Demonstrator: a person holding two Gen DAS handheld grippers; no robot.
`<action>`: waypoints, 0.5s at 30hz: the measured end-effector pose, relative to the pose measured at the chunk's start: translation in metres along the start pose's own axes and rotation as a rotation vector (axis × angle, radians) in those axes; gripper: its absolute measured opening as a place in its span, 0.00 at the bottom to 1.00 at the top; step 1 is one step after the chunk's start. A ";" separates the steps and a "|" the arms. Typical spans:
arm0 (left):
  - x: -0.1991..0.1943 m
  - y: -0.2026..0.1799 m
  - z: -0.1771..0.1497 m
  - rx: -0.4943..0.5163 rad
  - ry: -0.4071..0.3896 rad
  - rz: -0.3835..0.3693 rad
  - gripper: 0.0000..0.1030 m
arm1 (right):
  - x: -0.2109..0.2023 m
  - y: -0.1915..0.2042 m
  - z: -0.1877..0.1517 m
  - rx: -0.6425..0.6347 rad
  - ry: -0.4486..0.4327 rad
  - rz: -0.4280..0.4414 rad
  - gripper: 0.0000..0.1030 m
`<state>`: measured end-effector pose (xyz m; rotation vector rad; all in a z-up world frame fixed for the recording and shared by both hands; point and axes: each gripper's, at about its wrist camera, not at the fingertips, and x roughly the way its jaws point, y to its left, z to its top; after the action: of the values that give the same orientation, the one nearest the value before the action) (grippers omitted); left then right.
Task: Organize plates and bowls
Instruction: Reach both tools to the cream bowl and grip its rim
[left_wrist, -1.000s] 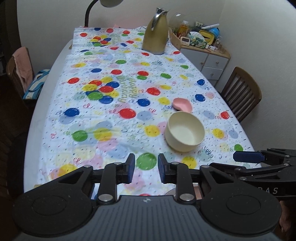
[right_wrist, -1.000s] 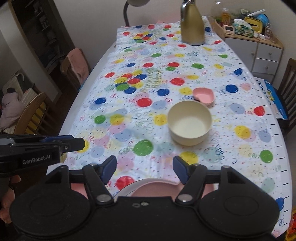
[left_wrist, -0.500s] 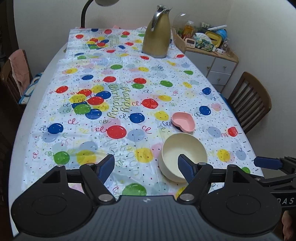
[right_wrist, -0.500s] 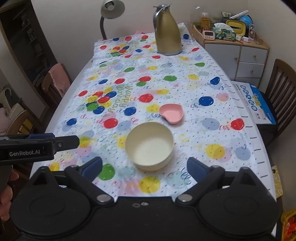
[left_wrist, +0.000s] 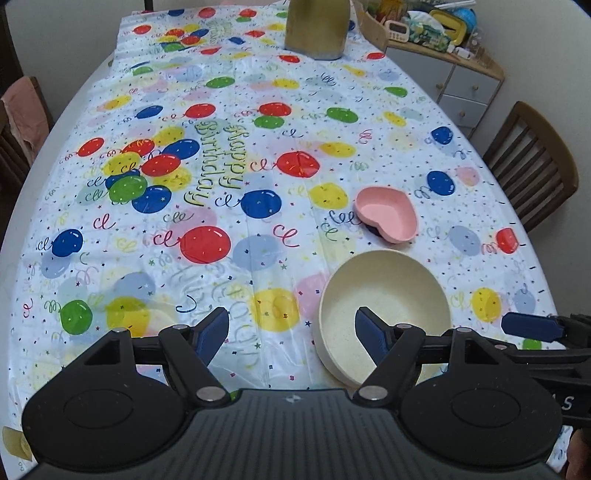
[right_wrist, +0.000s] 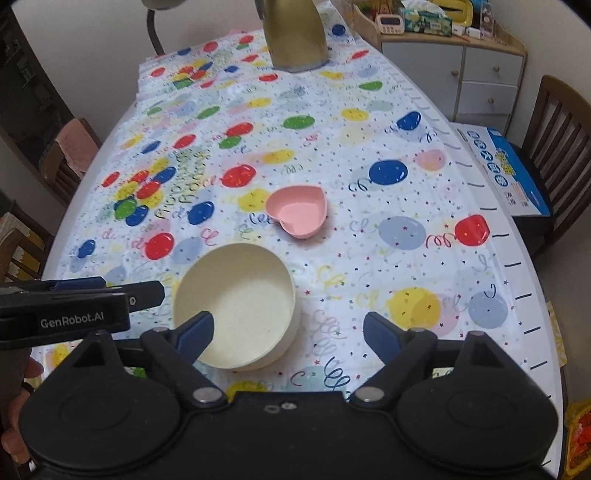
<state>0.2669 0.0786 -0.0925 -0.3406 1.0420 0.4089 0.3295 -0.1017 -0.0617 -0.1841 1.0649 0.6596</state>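
Note:
A round cream bowl (left_wrist: 384, 314) stands on the balloon tablecloth near the table's front edge; it also shows in the right wrist view (right_wrist: 236, 310). A pink heart-shaped dish (left_wrist: 386, 214) sits just beyond it, also in the right wrist view (right_wrist: 297, 210). My left gripper (left_wrist: 291, 332) is open and empty, its right finger over the bowl's near rim. My right gripper (right_wrist: 288, 332) is open and empty, its left finger over the bowl's near side. Each gripper shows at the edge of the other's view.
A gold thermos jug (left_wrist: 316, 29) stands at the table's far end. A cabinet with clutter (right_wrist: 454, 59) is at the far right. Wooden chairs (left_wrist: 532, 162) flank the table. A blue box (right_wrist: 506, 170) lies on the right chair.
Both grippers opened wide and moved forward toward the cream bowl. The pink plate seen under the right gripper one second ago is out of view.

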 end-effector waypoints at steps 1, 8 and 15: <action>0.003 -0.001 0.000 -0.004 0.006 0.005 0.73 | 0.005 -0.001 0.000 0.005 0.011 0.000 0.79; 0.022 -0.005 0.000 -0.017 0.033 0.023 0.72 | 0.031 -0.002 0.001 0.025 0.061 -0.020 0.62; 0.030 -0.007 -0.002 -0.022 0.045 -0.013 0.55 | 0.042 -0.001 0.004 0.042 0.076 -0.026 0.40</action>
<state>0.2822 0.0770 -0.1190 -0.3772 1.0795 0.4029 0.3458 -0.0835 -0.0958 -0.1876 1.1471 0.6108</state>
